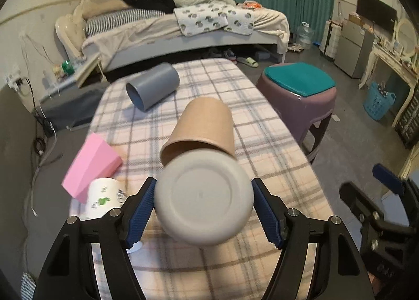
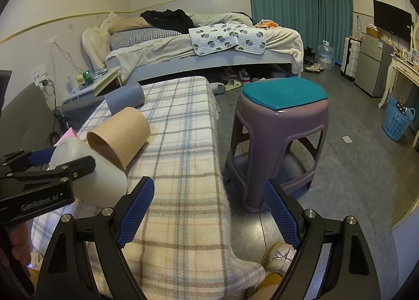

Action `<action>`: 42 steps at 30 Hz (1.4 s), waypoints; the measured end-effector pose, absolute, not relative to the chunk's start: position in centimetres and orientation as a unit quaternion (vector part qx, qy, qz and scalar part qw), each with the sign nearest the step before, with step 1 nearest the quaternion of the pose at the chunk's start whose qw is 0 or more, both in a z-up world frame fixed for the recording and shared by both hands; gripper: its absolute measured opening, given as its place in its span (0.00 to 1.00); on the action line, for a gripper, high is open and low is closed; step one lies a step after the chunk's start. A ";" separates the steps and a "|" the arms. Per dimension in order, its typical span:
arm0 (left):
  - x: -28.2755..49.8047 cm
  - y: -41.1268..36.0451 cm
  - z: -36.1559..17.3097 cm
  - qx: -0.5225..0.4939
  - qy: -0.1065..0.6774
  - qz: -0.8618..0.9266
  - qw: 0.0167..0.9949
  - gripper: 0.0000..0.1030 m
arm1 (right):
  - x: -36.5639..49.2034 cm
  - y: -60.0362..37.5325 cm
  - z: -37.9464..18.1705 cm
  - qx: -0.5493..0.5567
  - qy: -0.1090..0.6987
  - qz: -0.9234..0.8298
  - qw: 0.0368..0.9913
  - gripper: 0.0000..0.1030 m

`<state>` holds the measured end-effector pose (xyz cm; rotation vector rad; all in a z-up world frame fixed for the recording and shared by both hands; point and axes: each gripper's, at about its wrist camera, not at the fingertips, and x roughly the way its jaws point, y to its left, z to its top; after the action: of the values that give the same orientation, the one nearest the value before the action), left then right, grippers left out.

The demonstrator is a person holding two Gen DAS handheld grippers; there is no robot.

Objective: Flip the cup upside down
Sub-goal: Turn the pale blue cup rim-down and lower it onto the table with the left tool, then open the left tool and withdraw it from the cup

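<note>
Lower centre: left gripper clamps the white cup tilted, base toward camera; right gripper stands apart, empty.

The white cup lies tipped on its side above the plaid cloth, flat base facing the camera.

White cup — matt smooth plastic; brown cup matt paper; blanket — fuzzy woven cloth; stool glossy plastic.
</note>
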<state>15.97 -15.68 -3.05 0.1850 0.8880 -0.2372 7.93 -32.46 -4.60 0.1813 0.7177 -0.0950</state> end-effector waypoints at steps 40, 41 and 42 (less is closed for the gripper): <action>1.1 -3.5 3.1 0.023 0.242 -0.065 0.968 0.81 | 0.4 -24.5 0.2 0.073 0.242 0.001 0.968 0.92; 0.9 -3.3 2.9 0.024 0.239 -0.062 0.969 0.82 | 0.3 -24.2 0.1 0.073 0.241 0.002 0.968 0.92; 0.9 -3.1 2.7 0.025 0.237 -0.055 0.970 0.84 | 0.3 -23.9 0.0 0.071 0.240 0.000 0.968 0.92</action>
<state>0.85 -3.05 2.72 0.0515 0.4779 -0.1104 0.28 -23.92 0.00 0.1434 0.4849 0.0001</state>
